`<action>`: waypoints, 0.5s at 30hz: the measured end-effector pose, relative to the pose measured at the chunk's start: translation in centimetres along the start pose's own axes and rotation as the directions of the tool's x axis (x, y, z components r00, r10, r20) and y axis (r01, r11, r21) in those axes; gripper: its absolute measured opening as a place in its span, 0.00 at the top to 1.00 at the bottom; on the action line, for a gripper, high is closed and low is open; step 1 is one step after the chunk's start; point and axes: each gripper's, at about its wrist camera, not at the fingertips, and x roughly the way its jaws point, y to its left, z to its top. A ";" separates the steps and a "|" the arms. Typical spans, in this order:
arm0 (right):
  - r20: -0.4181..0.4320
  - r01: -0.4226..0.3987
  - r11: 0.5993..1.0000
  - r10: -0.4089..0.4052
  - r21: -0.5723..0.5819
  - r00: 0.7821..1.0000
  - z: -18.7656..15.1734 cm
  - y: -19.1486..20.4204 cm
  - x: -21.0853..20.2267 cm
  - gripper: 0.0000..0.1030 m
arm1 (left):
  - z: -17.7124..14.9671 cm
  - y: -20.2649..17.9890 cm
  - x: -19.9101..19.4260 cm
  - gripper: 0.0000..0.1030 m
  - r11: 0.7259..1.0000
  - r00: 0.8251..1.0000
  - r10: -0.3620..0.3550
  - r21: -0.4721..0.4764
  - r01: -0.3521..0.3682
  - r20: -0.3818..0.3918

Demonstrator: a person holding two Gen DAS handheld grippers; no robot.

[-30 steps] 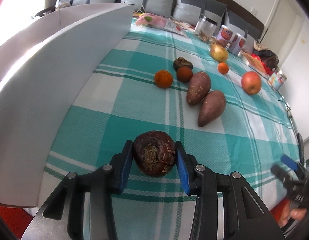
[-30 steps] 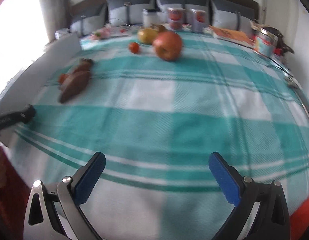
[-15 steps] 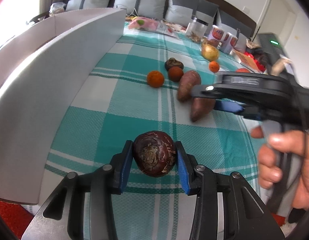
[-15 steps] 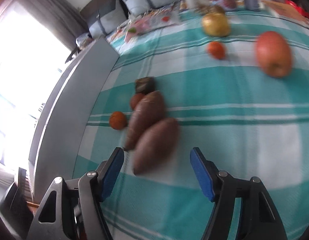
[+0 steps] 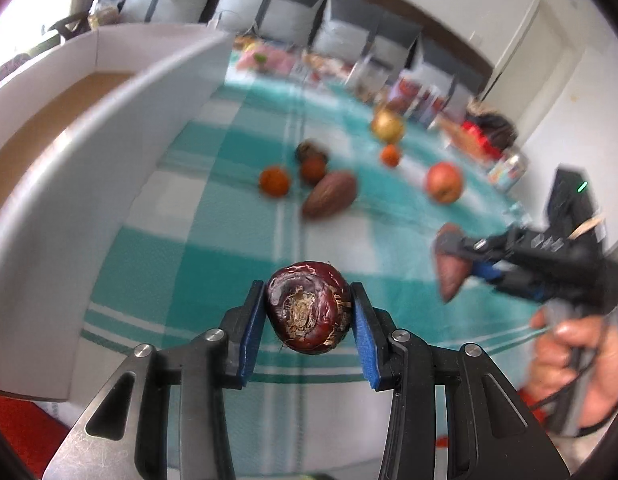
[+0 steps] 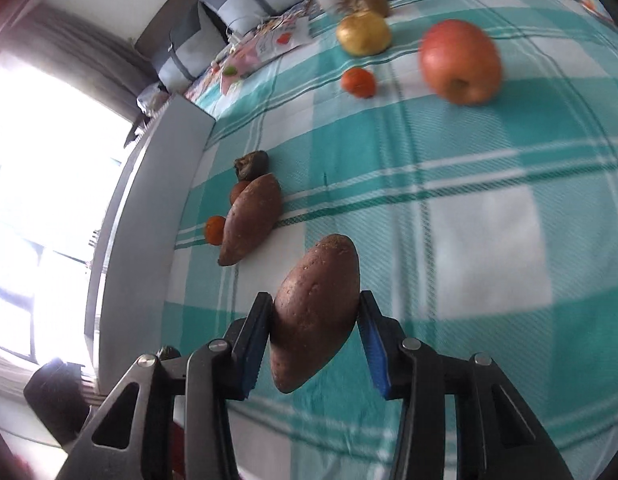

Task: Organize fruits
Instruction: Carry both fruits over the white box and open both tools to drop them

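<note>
My left gripper (image 5: 307,300) is shut on a dark red-brown round fruit (image 5: 309,320), lifted above the teal checked cloth (image 5: 213,264). My right gripper (image 6: 315,310) has its jaws closing tight on a brown sweet potato (image 6: 315,280); both pads press its sides and it hangs clear of the cloth. In the left wrist view that right gripper (image 5: 463,258) shows at the right, gripped by a hand (image 5: 581,352), with the sweet potato (image 5: 451,278) pointing down. A second sweet potato (image 6: 251,220) lies on the cloth near the white box (image 5: 109,128).
A red apple (image 6: 459,62), a yellow fruit (image 6: 363,32) and a small orange (image 6: 358,82) lie further back. Another small orange (image 6: 214,230) and two dark fruits sit by the second sweet potato. Jars, packets and cushions line the far edge.
My right gripper swung over to the sweet potatoes, shut on the nearer one and lifted it away to the right. My left gripper rose a little with its fruit.
</note>
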 end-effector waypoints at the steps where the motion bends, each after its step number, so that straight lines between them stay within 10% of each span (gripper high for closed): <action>1: 0.005 -0.013 1.000 0.013 -0.001 1.000 0.1 0.4 -0.4 0.58 | 0.8 0.0 -1.3 0.59 1.000 1.000 -0.017 -0.008 0.017 0.024; 8: 0.001 -0.242 0.952 0.246 -0.190 0.969 1.5 14.1 -1.3 0.58 | 8.3 5.5 -10.4 0.59 0.993 0.974 0.109 -0.061 -0.099 0.199; 15: -0.137 -0.344 0.849 0.316 -0.400 0.939 -1.0 29.7 5.6 0.58 | 8.9 15.6 -10.3 0.59 0.919 0.917 0.381 -0.161 -0.360 0.120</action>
